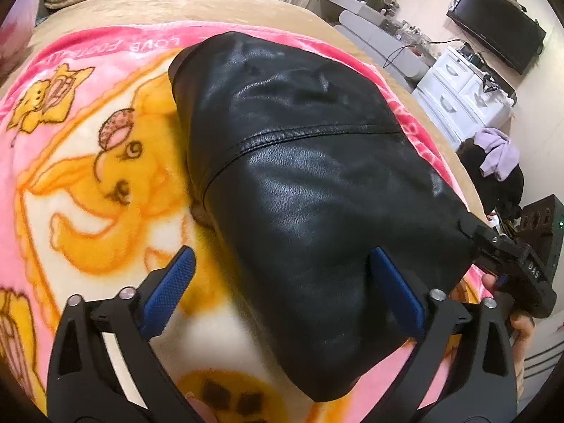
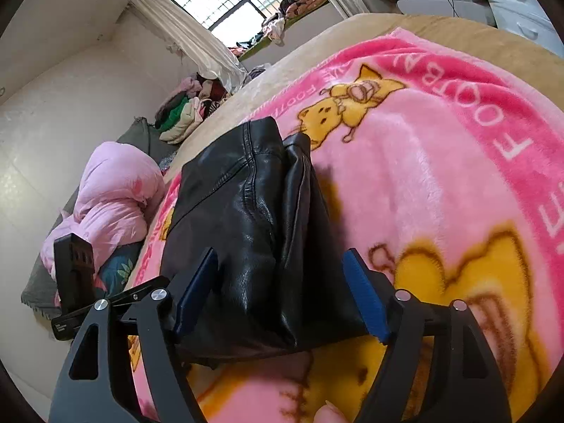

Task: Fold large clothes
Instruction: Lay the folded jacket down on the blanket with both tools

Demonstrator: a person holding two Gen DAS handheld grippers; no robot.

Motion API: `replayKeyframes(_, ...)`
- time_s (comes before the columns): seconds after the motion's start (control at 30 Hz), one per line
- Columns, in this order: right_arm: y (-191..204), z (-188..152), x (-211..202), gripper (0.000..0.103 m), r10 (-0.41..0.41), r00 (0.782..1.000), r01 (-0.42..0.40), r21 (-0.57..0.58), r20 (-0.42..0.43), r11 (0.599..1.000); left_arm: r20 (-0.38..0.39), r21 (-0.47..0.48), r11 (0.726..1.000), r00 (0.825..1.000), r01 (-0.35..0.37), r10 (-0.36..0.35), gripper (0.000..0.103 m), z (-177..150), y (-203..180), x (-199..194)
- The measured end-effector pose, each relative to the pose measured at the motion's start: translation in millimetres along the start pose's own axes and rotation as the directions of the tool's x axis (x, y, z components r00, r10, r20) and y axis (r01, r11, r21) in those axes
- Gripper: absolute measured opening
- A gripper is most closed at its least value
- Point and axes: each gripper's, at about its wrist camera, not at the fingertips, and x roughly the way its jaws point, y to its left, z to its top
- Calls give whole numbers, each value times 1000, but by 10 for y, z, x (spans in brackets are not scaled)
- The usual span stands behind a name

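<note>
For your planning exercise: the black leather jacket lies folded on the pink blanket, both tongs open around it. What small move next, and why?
Probably close the right tongs on the leather jacket, since its blue pads already straddle the folded bundle's end.

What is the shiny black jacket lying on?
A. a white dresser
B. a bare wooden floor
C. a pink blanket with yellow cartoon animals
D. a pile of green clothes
C. The folded black leather jacket rests on the pink blanket printed with yellow cartoon animals, and the blanket is spread over the bed.
</note>
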Motion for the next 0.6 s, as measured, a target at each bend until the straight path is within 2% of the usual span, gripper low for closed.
replayKeyframes(0.07,-4,-12,-28,49,20,1000,-20,-4,2,1000,-1,-10,1000,1000,6,-6,93,-36,-5,-5)
replayKeyframes(0.1,-6,-15,-21,29,47,999,-47,5,-9,999,-2,-16,1000,1000,13,-13,93,-52,9,-3)
replayKeyframes(0.13,-1,-28,-12,27,40,999,-39,9,-19,999,-7,-25,999,1000,23,-23,93,-75,23,3)
replayKeyframes(0.23,9,-70,55,25,-15,998,15,-16,-58,1000,-20,-58,997,999,47,-48,93,-138,68,30)
replayKeyframes(0.3,-59,-83,111,28,-15,997,16,12,-82,1000,-36,-92,993,996,75,-78,93,-178,114,76)
replayKeyframes(0.4,-228,-106,176,61,-31,993,40,77,-114,996,-52,-132,985,991,114,-122,94,-230,162,142)
replayKeyframes(0.53,-393,-108,267,67,34,991,-17,136,-127,991,-85,-209,962,976,178,-199,94,-241,219,250)
replayKeyframes(0.57,-411,-108,301,64,60,990,-42,142,-127,989,-90,-224,955,971,196,-221,94,-235,225,280)
replayKeyframes(0.6,-411,-99,324,55,76,989,-57,143,-129,988,-93,-232,951,968,205,-231,94,-242,227,300)
